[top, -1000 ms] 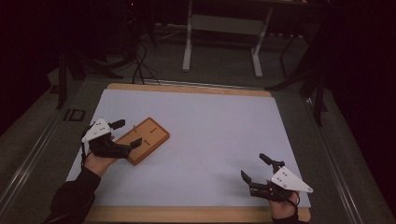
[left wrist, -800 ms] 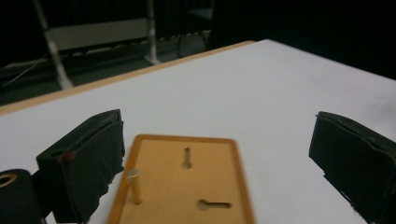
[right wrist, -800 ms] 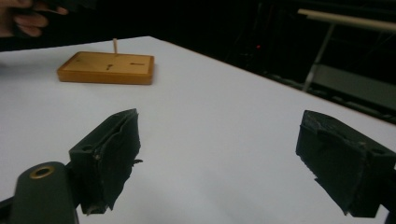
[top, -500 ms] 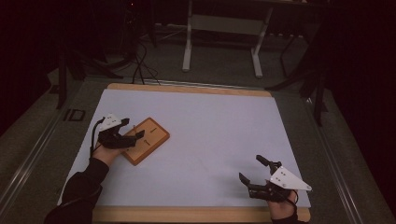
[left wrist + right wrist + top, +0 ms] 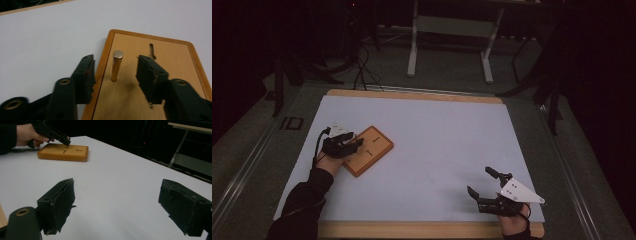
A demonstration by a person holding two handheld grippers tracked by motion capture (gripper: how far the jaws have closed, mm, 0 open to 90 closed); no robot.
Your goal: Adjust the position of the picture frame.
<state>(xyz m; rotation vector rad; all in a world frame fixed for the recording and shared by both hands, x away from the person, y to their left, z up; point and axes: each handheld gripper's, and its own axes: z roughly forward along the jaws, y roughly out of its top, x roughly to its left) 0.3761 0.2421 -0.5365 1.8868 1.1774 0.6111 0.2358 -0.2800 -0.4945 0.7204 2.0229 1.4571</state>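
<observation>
Brass pin stands upright in the wooden board near the desk's left edge, left gripper spread astride it, likely to pinch it; right gripper idles agape by the near right corner.

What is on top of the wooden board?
A shiny metal peg stands upright on the wooden board, between the open left gripper's jaws, untouched. Beyond it is a dark slot. What is under the board cannot be seen.
</observation>
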